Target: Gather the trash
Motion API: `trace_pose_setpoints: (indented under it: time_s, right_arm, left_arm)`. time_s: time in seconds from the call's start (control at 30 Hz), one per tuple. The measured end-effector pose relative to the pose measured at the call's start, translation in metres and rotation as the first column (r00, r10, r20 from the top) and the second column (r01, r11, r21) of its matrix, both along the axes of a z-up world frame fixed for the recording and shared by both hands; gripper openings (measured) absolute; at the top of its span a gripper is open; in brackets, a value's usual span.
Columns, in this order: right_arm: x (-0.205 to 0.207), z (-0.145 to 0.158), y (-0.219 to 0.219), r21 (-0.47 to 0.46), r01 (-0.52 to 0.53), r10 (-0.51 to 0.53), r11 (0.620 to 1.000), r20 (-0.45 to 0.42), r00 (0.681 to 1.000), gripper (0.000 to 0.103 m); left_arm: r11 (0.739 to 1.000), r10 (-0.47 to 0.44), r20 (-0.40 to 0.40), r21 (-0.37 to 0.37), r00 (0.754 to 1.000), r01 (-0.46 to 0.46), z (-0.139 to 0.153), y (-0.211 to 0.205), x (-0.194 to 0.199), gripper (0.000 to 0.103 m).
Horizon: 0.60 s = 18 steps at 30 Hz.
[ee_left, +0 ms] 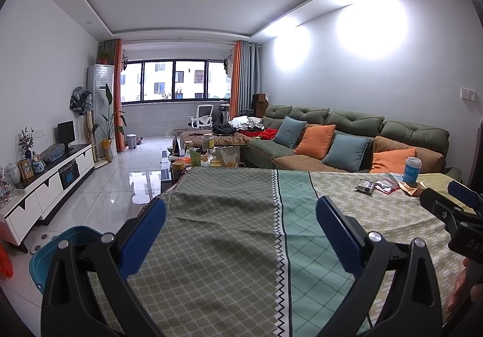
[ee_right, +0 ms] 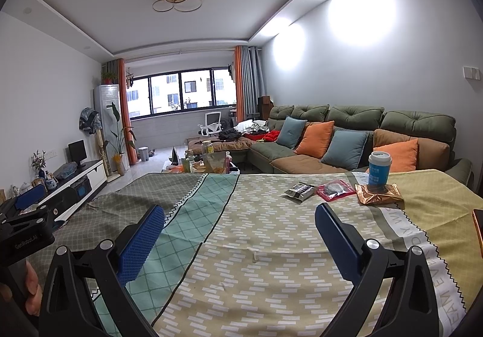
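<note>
Trash lies at the far right of the cloth-covered table (ee_right: pixel 241 246): a dark silver wrapper (ee_right: pixel 299 191), a red clear packet (ee_right: pixel 335 189), a crumpled gold wrapper (ee_right: pixel 379 195) and a blue and white paper cup (ee_right: pixel 379 167) standing upright behind it. They also show in the left wrist view: the wrapper (ee_left: pixel 366 186), the packet (ee_left: pixel 388 185), the gold wrapper (ee_left: pixel 412 188) and the cup (ee_left: pixel 411 169). My right gripper (ee_right: pixel 240 216) is open and empty, short of the trash. My left gripper (ee_left: pixel 241 210) is open and empty over the table's left part. A blue bin (ee_left: pixel 60 249) stands on the floor at the table's left.
A green sofa (ee_right: pixel 362 125) with orange and blue cushions stands behind the table. A cluttered coffee table (ee_left: pixel 202 156) is beyond the far edge. A white TV cabinet (ee_left: pixel 51 183) runs along the left wall. The right gripper shows at the left wrist view's right edge (ee_left: pixel 452 201).
</note>
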State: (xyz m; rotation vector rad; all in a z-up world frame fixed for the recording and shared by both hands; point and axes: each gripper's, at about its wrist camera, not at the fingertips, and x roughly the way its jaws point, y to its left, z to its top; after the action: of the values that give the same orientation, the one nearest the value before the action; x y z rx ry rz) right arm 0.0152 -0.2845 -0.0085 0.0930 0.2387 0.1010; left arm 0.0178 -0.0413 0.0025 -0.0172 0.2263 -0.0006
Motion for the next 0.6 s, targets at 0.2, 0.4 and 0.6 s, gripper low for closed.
trace_pose_setpoints:
  time_s: [0.2,0.4,0.6]
  right_arm:
    - [-0.0002,0.0005,-0.0002,0.0,-0.001,0.001,1.0,0.0,1.0,0.099]
    - [-0.0003,-0.0003,0.0,0.001,-0.001,0.001,1.0,0.001,1.0,0.099]
    - [-0.0005,-0.0002,0.0007,0.0,0.0,0.0,1.0,-0.001,1.0,0.099]
  left_arm:
    - [1.0,0.001,-0.001,0.0,1.0,-0.001,-0.0003,-0.0005,0.0,0.1]
    - [1.0,-0.001,-0.002,-0.003,1.0,0.001,0.0001,-0.0006,0.0007,0.1]
    - [1.0,0.0,-0.001,-0.002,1.0,0.0,0.0003,-0.0009,0.0005,0.1]
